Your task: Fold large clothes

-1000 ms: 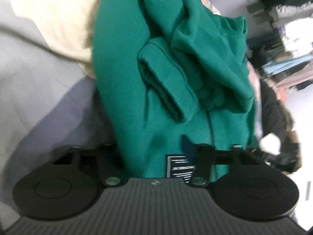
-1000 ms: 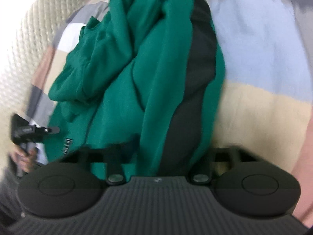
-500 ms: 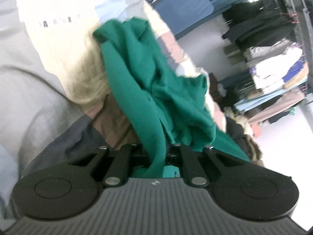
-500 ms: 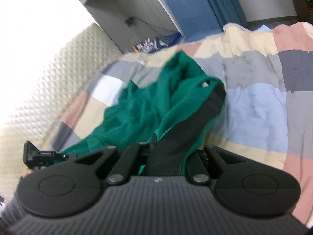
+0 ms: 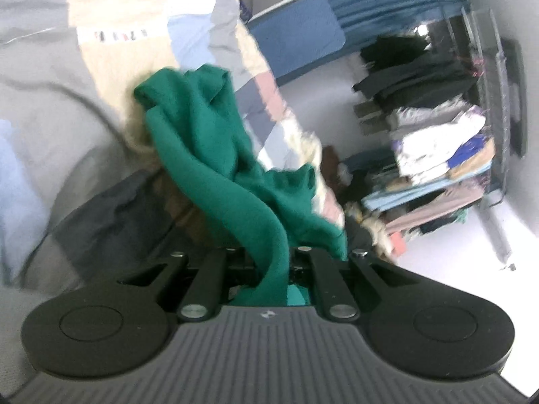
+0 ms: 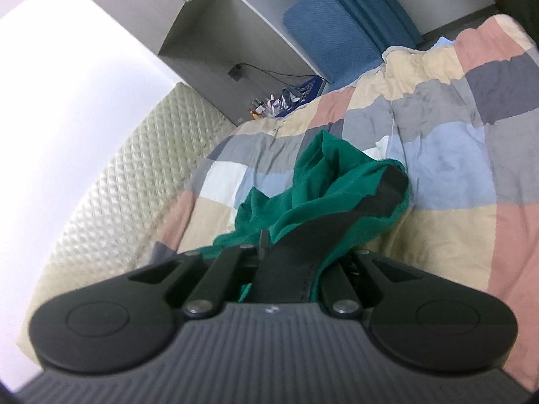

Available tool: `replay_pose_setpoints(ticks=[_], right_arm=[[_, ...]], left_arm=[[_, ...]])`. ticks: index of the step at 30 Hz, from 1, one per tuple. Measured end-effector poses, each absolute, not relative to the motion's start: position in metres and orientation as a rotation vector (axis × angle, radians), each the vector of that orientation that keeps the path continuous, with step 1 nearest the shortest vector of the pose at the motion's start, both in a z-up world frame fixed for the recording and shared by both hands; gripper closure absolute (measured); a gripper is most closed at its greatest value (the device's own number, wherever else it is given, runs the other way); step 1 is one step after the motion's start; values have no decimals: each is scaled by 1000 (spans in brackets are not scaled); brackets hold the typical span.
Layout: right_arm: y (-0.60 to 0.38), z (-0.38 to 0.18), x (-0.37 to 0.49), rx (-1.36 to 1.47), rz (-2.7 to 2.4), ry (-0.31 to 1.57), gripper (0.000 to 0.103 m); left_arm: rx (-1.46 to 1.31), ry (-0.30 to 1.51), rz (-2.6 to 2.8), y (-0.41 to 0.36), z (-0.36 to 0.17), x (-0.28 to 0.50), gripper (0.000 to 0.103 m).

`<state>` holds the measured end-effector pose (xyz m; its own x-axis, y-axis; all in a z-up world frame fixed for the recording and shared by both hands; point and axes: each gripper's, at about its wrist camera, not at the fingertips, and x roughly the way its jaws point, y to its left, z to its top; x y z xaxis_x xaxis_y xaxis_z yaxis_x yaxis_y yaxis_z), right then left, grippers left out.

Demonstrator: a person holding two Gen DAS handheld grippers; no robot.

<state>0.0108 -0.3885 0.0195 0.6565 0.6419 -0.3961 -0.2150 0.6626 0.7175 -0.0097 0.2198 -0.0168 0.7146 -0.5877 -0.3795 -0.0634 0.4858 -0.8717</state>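
Note:
A green hoodie (image 5: 209, 155) with a black panel (image 6: 316, 232) hangs stretched above the patchwork bed. In the left wrist view my left gripper (image 5: 269, 266) is shut on a bunched green edge of it, and the cloth runs up and away toward the bed. In the right wrist view my right gripper (image 6: 293, 262) is shut on the hoodie (image 6: 303, 198) where the black panel meets the green. Its far end still rests crumpled on the quilt. The cloth hides both grippers' fingertips.
The bed carries a checked quilt (image 6: 454, 141) in beige, grey, blue and pink. A padded cream headboard (image 6: 134, 175) rises at its left, with a grey cabinet (image 6: 215, 33) behind. A rack of stacked clothes (image 5: 438, 141) stands to the right in the left wrist view.
Both grippers closed on the hoodie and rose with it, tilting up from the bed. The garment, lying spread close below a second ago, now hangs drawn out between them and the quilt.

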Motion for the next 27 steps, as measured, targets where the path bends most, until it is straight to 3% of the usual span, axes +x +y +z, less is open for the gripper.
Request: replay_pose_setpoints(ticks=[7, 15, 27], right_arm=[[-383, 15, 103, 855, 393, 716, 94], [-366, -45, 234, 975, 184, 767, 94], [-353, -175, 340, 1031, 89, 866, 94]], left_arm=[[-1055, 639, -283, 231, 0, 80, 90], [-987, 648, -151, 242, -6, 228, 89], [-931, 785, -96, 249, -125, 382, 87]])
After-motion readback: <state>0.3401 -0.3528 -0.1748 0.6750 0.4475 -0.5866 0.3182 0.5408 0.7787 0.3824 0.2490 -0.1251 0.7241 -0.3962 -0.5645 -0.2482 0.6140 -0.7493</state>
